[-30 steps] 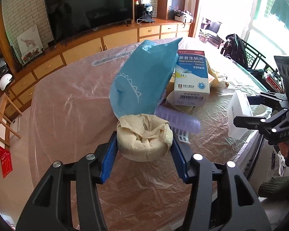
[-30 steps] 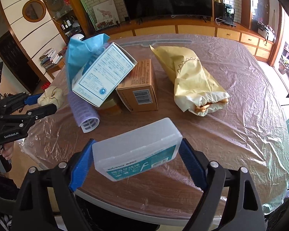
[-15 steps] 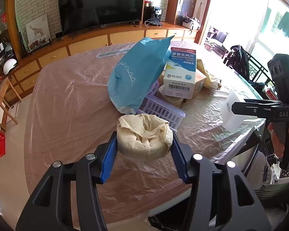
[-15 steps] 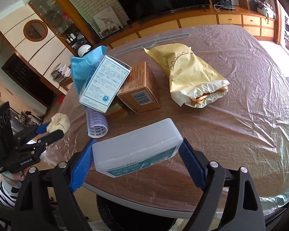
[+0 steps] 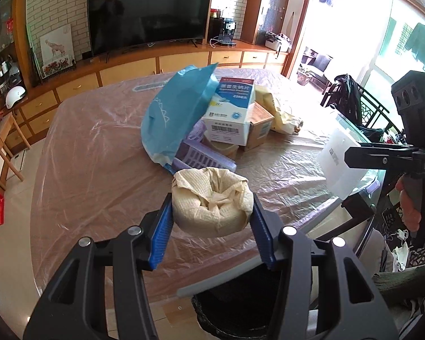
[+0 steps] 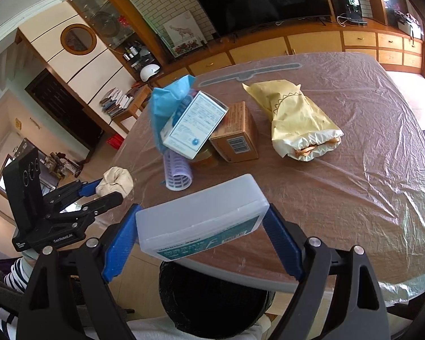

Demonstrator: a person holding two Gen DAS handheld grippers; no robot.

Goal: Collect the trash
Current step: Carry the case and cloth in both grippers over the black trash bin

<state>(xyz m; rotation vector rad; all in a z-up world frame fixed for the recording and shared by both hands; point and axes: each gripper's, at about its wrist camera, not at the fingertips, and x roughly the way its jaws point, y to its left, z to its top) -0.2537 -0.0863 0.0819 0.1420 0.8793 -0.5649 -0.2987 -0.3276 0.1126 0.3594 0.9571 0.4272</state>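
Observation:
My left gripper (image 5: 212, 223) is shut on a crumpled beige paper wad (image 5: 212, 202), held above the table's near edge; the same wad (image 6: 114, 182) shows at the left of the right wrist view. My right gripper (image 6: 202, 235) is shut on a translucent white plastic box (image 6: 201, 218) with a teal label; the box (image 5: 337, 167) appears at the right in the left wrist view. A black bin (image 6: 212, 297) sits on the floor below both grippers, its rim (image 5: 240, 308) partly hidden behind my fingers.
On the plastic-covered round table (image 6: 354, 198) lie a blue bag (image 5: 175, 119), a white medicine box (image 5: 232, 113), a brown carton (image 6: 236, 136), a lilac hair roller (image 6: 178, 172) and a yellow bag (image 6: 297, 119). A person's hand (image 5: 410, 201) holds the right tool.
Both grippers have drawn back from the pile toward the table's near edge, each still holding its item. The black bin has come into view beneath them.

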